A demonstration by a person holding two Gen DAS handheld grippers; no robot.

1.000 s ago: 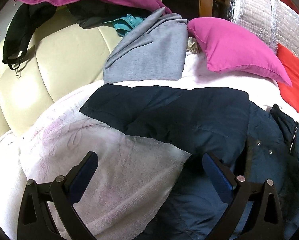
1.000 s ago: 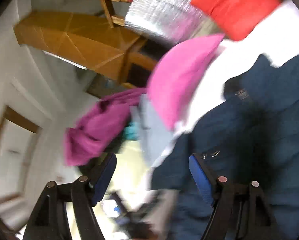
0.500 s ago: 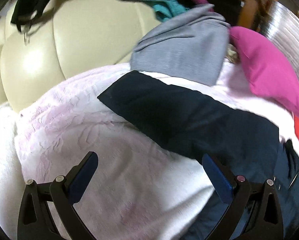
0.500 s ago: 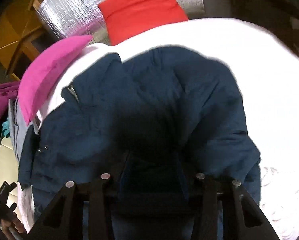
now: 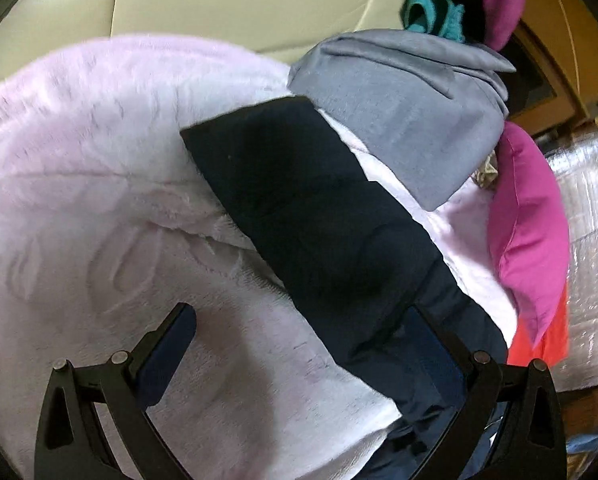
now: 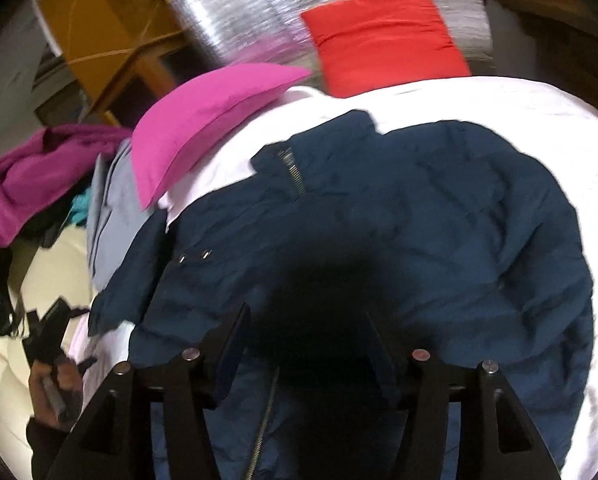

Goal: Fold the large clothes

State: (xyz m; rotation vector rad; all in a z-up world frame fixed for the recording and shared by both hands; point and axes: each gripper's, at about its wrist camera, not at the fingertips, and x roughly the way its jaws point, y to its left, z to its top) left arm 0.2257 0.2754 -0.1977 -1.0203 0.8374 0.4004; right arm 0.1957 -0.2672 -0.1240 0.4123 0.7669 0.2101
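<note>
Navy jacket spread on the bed, both tools above it.

Left wrist view: left tool point(image 5: 299, 344) spread wide, empty; jacket point(image 5: 331, 216) sleeve lies on the blanket point(image 5: 99, 200), passing under the right finger. Right wrist view: right tool point(image 6: 305, 344) half spread and opening, over the jacket point(image 6: 419, 216) body, pinching nothing. No legible writing.

Bed covered by a pale pink plush blanket point(image 5: 99, 208). Lying directly on it: a navy jacket point(image 6: 419, 220) spread across the middle, a grey garment point(image 5: 411, 120) at far left, and a magenta pillow point(image 6: 203, 120) beside a red cushion point(image 6: 383, 36) along the far edge.
</note>
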